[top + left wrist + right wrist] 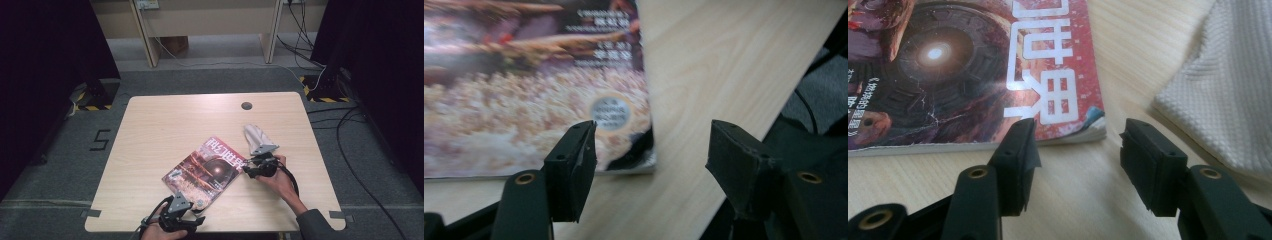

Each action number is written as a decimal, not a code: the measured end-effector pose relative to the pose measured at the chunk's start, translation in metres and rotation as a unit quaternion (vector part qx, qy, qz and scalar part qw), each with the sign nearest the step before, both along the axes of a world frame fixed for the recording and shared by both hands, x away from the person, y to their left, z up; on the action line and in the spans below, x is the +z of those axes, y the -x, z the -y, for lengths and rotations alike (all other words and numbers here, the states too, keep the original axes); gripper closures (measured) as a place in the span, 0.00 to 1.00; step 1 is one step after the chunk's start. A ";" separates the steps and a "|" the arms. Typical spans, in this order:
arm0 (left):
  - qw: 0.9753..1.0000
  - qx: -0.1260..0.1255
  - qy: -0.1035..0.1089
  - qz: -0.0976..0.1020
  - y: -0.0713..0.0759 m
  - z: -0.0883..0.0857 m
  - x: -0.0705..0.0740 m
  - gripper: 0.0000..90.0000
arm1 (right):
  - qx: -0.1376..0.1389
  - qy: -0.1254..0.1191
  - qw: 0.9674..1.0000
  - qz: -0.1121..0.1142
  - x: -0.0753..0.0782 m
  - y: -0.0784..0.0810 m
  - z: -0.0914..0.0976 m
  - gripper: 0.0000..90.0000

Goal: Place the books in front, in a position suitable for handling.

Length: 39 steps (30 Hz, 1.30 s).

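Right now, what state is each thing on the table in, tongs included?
magazine: closed, flat on the table, cover up, lying at an angle.
white cloth: folded, flat on the table, apart from the magazine.
left tongs: open, at the magazine's near corner, nothing between the jaws.
right tongs: open, at the magazine's far right corner, holding nothing.
table: bare light wood around them.

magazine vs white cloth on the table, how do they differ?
The magazine is glossy with a red and dark printed cover; the cloth is plain white and textured. The magazine is larger and lies flat with stiff edges; the cloth is smaller and limp. Both lie on the table, ungripped.
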<state>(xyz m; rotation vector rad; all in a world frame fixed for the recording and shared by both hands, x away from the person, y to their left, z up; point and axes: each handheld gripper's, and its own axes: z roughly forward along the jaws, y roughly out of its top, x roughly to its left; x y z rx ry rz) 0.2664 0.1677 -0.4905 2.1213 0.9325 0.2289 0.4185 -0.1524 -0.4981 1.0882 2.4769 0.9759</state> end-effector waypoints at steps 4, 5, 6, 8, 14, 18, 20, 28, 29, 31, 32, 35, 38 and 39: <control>1.000 0.021 -0.004 0.020 -0.013 -0.011 0.006 0.39 | -0.005 -0.014 1.000 -0.001 0.004 0.008 0.005 0.49; 0.999 0.027 -0.009 0.029 -0.017 -0.013 0.007 0.38 | -0.006 -0.017 1.000 -0.001 0.005 0.010 0.005 0.48; 0.999 0.031 -0.019 0.037 -0.022 -0.015 0.008 0.38 | -0.007 -0.020 1.000 0.001 0.006 0.011 0.005 0.47; 0.997 0.046 -0.034 0.049 -0.033 -0.019 0.008 0.36 | -0.003 -0.028 1.000 0.000 0.008 0.016 0.004 0.45; 0.992 0.093 -0.067 0.045 -0.074 -0.040 -0.001 0.32 | 0.020 -0.041 0.999 -0.011 0.006 0.029 -0.005 0.43; 0.989 0.120 -0.079 0.032 -0.093 -0.052 -0.010 0.32 | 0.031 -0.043 0.998 -0.016 0.003 0.034 -0.013 0.43; 0.989 0.123 -0.080 0.025 -0.097 -0.056 -0.013 0.33 | 0.032 -0.043 0.998 -0.018 0.003 0.035 -0.016 0.43; 0.990 0.122 -0.064 0.012 -0.099 -0.060 -0.015 0.36 | 0.036 -0.042 0.998 -0.025 -0.002 0.032 -0.026 0.43; 0.990 0.122 -0.065 0.012 -0.098 -0.060 -0.015 0.36 | 0.036 -0.042 0.998 -0.024 -0.003 0.032 -0.026 0.43; 0.991 0.120 -0.065 0.011 -0.095 -0.059 -0.015 0.36 | 0.035 -0.043 0.998 -0.024 -0.003 0.031 -0.027 0.43; 0.991 0.119 -0.066 0.010 -0.093 -0.059 -0.015 0.36 | 0.034 -0.044 0.998 -0.026 -0.004 0.030 -0.027 0.43; 0.991 0.113 -0.068 0.011 -0.082 -0.055 -0.014 0.36 | 0.030 -0.041 0.998 -0.029 -0.005 0.028 -0.028 0.43; 0.992 0.104 -0.071 0.007 -0.070 -0.050 -0.013 0.37 | 0.031 -0.039 0.998 -0.029 -0.007 0.026 -0.028 0.43; 0.992 0.100 -0.074 0.004 -0.066 -0.048 -0.013 0.37 | 0.031 -0.038 0.998 -0.028 -0.008 0.025 -0.028 0.43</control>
